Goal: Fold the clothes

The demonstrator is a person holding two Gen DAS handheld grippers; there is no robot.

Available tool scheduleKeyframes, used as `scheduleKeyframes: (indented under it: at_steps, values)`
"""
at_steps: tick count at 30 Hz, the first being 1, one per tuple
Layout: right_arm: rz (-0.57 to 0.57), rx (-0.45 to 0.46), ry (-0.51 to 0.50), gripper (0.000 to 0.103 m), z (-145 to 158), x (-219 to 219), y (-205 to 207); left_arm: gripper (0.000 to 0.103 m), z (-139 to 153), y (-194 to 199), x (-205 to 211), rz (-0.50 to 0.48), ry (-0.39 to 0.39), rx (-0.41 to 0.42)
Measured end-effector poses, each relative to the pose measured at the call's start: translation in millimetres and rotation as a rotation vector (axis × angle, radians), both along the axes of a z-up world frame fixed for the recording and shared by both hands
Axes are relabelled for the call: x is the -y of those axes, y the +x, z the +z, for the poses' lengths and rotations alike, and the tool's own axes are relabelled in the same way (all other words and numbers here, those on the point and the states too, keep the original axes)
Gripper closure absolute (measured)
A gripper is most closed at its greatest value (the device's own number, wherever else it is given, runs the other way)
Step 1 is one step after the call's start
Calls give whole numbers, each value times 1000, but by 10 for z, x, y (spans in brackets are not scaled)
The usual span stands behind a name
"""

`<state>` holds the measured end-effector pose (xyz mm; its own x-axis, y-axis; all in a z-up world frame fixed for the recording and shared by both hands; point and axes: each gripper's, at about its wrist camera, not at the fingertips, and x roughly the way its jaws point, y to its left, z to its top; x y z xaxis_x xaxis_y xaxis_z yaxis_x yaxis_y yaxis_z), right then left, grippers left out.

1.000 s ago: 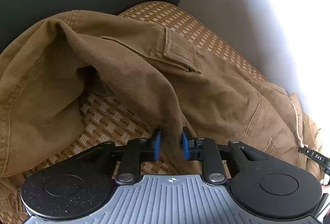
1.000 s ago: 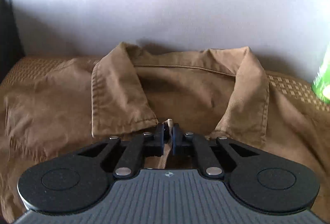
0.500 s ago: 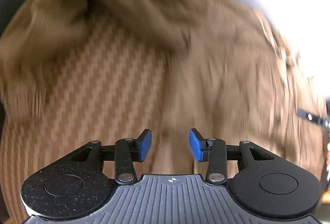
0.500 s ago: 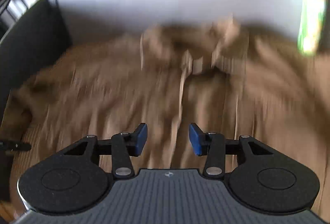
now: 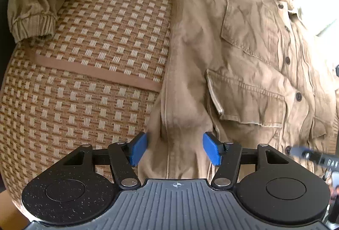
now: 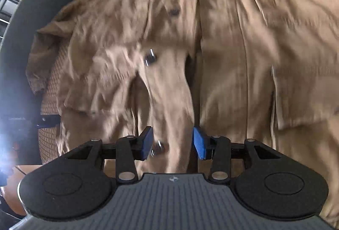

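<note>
A: Tongs first: the left tongs (image 5: 174, 148) have just been opening, blue pads apart, clear of the side seam of the tan cotton jacket with flap pockets (image 5: 243, 60) beneath. The right tongs (image 6: 172, 143) gape over its open front edge, gripping nothing.

B: Risk?

A: The jacket lies spread on the brown checked woven mat (image 5: 95, 60), one elastic-cuffed sleeve (image 5: 34, 18) bunched aside. A shallow pinch could drag one layer and skew the fold.

B: Views?

A: Only the left shows mat and pockets sharply; the right is blurred.
</note>
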<state>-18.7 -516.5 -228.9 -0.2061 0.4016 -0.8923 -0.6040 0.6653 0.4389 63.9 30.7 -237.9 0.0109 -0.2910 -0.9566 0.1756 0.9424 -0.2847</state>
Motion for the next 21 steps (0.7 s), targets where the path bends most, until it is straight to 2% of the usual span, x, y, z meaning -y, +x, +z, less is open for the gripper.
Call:
scheduleKeyframes:
  at_steps: [2,4,5,7,8,9,11,13,14,15,16,17,18,20,21]
  values:
    - [-1,-49,-19,56,-59,74,-80,33,-24,-20,-26,11,-5,-6]
    - [4,-94,-32,59,-87,174,-188,73,-32,-29,-44,3,-3,-13]
    - [1,-129,-32,77,-103,214,-213,89,-28,-28,-55,-4,4,-17]
    - [-9,-212,-31,93,-76,254,-210,101,-5,-23,-91,-16,13,-22]
    - [-24,-267,11,97,-8,287,-187,103,54,-18,-140,-27,11,-15]
    - [-37,-322,81,99,88,321,-147,103,100,-25,-171,-59,32,-1]
    - [-8,-336,109,100,228,335,-101,103,103,-62,-185,-127,86,12]
    - [81,-234,-26,101,123,303,-137,103,-28,-88,-164,-162,107,-21]
    - [99,-219,-67,100,20,268,-166,100,-62,-92,-132,-167,118,-25]
    - [113,-211,-103,100,-89,231,-197,76,-48,-91,-100,-167,127,-16]
    - [126,-203,-139,98,-198,194,-228,73,-17,-93,-82,-161,133,-4]
    - [161,-183,-151,95,-179,124,-257,68,69,-94,-101,-136,128,21]
    - [201,-160,-155,92,-98,66,-284,54,183,-75,-139,-97,119,54]
    - [227,-89,-140,66,198,27,-281,39,430,-18,-280,17,101,125]
    - [239,-53,-131,64,351,10,-277,38,542,-3,-370,83,92,166]
